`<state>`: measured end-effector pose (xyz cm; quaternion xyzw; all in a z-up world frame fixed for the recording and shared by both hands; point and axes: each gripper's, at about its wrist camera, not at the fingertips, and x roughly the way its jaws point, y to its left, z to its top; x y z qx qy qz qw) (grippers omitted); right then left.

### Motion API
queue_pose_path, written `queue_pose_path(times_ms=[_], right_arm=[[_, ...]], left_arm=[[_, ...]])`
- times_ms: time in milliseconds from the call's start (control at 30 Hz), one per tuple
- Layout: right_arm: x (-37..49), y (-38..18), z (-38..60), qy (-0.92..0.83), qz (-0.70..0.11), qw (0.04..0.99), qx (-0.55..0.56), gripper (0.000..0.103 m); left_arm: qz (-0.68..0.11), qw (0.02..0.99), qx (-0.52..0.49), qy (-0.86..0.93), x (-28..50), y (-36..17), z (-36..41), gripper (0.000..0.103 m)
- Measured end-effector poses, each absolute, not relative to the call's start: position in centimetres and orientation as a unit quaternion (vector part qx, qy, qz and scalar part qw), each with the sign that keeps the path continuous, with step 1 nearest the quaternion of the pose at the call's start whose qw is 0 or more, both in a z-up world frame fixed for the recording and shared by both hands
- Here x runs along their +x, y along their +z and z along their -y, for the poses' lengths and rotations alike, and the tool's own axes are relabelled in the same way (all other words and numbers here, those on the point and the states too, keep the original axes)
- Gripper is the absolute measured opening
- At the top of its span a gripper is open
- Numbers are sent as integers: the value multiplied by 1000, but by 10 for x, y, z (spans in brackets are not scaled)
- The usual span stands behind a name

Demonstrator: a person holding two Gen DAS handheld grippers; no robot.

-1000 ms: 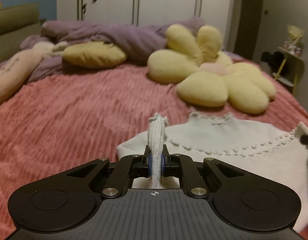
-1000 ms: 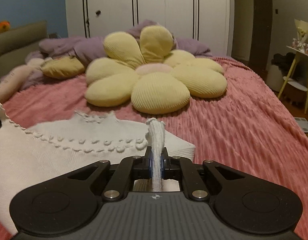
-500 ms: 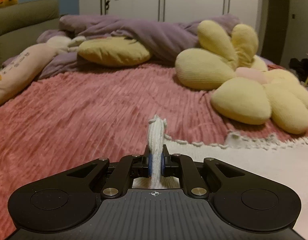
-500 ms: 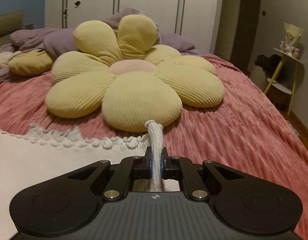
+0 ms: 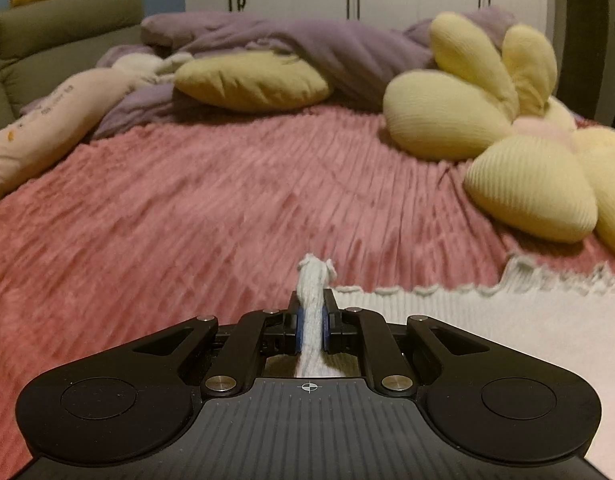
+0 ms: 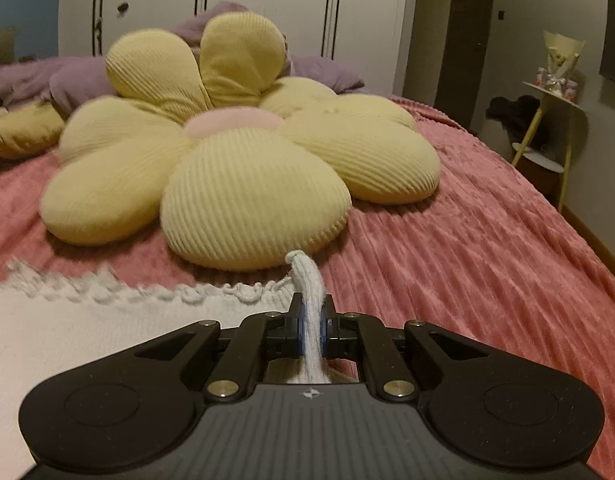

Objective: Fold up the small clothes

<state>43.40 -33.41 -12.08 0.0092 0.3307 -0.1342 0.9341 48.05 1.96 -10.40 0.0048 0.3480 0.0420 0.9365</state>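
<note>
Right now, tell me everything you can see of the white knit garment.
The white knit garment looks like soft ribbed wool, cream-white, with a bobbled scalloped trim along its far edge. It lies spread on the pink bedspread, its edge near the flower pillow. The left gripper and right gripper each pinch a bunched corner.

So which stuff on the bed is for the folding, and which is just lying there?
For the folding:
- white knitted top with bobble trim
- left gripper, shut on it
- right gripper, shut on it

Just lying there:
- yellow flower-shaped cushion
- plain yellow pillow
- purple duvet
</note>
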Motion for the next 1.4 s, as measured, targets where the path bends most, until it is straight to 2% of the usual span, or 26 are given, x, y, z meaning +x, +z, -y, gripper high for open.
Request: queue_pose_path(times_ms=[67,167,233,300,367,433,500,600,667,733,833,1133,1267,1400], right_arm=[[435,-130,333,-139,-335,932,3,7],[432,-136,331,-141,-325,935,-4,8],[433,-139,331,-140,-324,936,-6,11],[434,-139,333,-146,-323,935,-2,24],[432,-135,338,-157,-321,934,13,50],[424,-126,346,-169,-307,936,39,61],[406,-115,345,-161,-285,943,55,61],[372,-102,326,-104,-260,958,55,54],[359,-102,310,-53,-262,963,35,36],[359,-110,299,-27,-286,958,8,23],[367,-123,299,-52,-311,949,-14,16],[379,-146,307,-75,-306,948,-53,16],[377,-141,308,-71,-313,946,-42,17],[355,-116,300,-69,-320,944,-40,17]], left_arm=[[-355,934,7,46,481,-111,-19,13],[-358,932,19,57,481,-117,-18,22],[-358,931,27,69,480,-116,-17,36],[-362,928,33,75,477,-111,-18,43],[-365,928,27,64,468,-102,-21,45],[-363,930,12,50,453,-91,-24,56],[-365,930,-9,30,437,-83,-25,58],[-372,928,-12,1,416,-82,-18,71],[-383,924,2,-10,412,-91,-10,72],[-389,921,7,-2,412,-99,-8,73],[-392,920,-4,-2,413,-103,-12,78],[-391,920,-32,15,415,-114,-27,97],[-402,913,-56,23,408,-103,-39,96],[-397,916,-65,9,378,-90,-56,90]])
